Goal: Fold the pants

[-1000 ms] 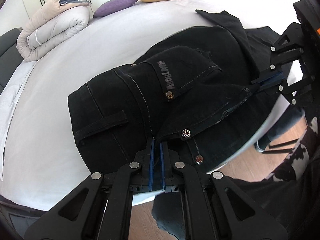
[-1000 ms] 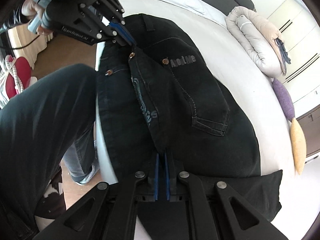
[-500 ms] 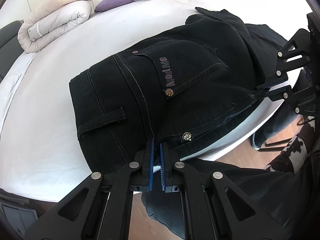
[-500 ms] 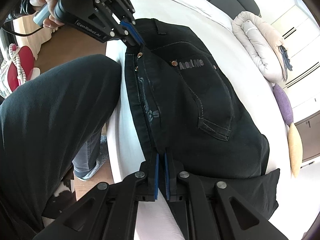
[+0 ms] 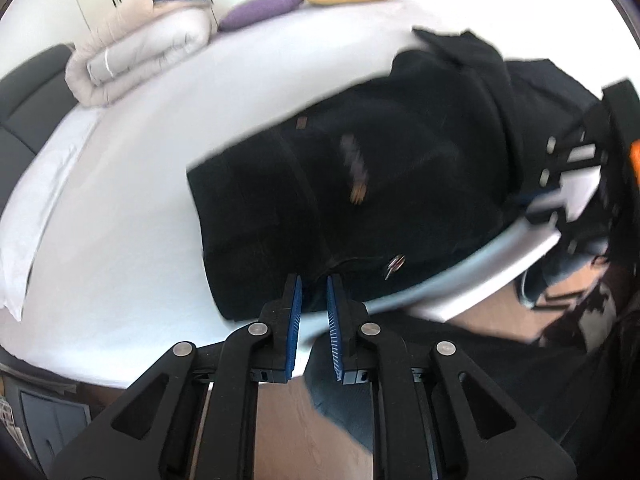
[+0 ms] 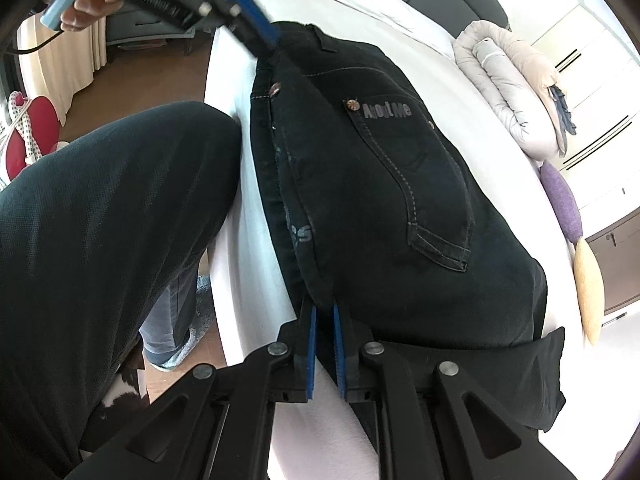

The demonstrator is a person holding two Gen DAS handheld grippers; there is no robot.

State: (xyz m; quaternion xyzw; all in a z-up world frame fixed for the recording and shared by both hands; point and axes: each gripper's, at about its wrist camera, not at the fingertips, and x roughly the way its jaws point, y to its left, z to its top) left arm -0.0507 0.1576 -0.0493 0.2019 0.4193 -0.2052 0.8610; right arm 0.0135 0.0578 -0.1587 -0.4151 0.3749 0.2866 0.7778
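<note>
A white bed (image 5: 132, 208) is filling the frame; soft, heavy black pants (image 6: 384, 200) are lying centre-frame, half-folded. Both grippers' fingers (image 5: 294, 312) are standing slightly apart at the near edge, best gripped by thick seams.

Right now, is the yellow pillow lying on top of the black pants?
No, the yellow pillow lies on the bed, apart from the black pants.
</note>
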